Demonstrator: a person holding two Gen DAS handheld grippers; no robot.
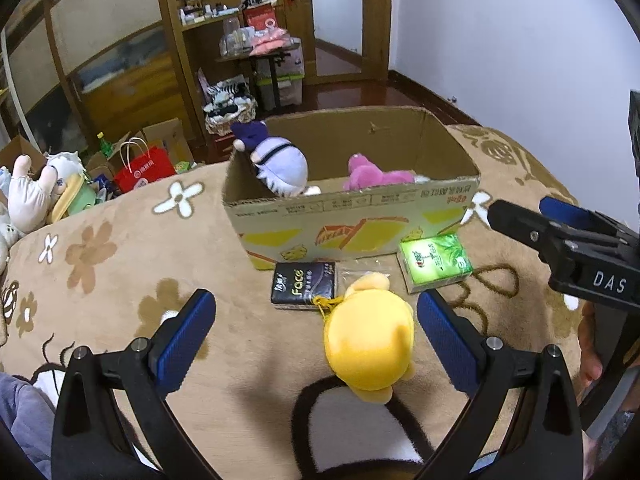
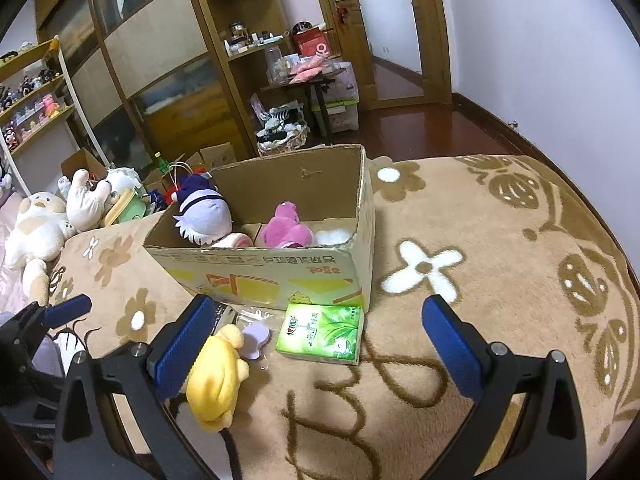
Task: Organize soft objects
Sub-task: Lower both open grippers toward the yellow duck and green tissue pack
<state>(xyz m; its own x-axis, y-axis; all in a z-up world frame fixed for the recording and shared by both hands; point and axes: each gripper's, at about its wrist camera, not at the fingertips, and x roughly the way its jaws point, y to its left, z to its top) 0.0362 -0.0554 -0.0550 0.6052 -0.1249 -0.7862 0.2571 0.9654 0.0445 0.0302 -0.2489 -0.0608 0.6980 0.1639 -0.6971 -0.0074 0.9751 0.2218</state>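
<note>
A: We note the left tongs (image 1: 316,336) gape wide around the yellow plush (image 1: 370,340) on the brown blanket (image 1: 140,248), not touching it.

B: We log the right tongs (image 2: 316,338) wide too, empty. The green tissue pack (image 2: 322,332) and black tissue pack (image 1: 304,286) lie just before the cardboard box (image 1: 360,224), which holds the purple plush (image 1: 280,162) and pink plush (image 1: 374,174).

A tan blanket (image 2: 500,280) patterned with brown and white flowers is seen under the brown cardboard box (image 1: 360,216), which is printed with yellow shapes. Inside the box, 1 purple plush (image 1: 280,164) and 1 pink plush (image 1: 372,174) are seen. Before it, a yellow plush (image 1: 370,340), a black tissue pack (image 1: 304,286) and a green tissue pack (image 2: 322,332) are seen.
</note>
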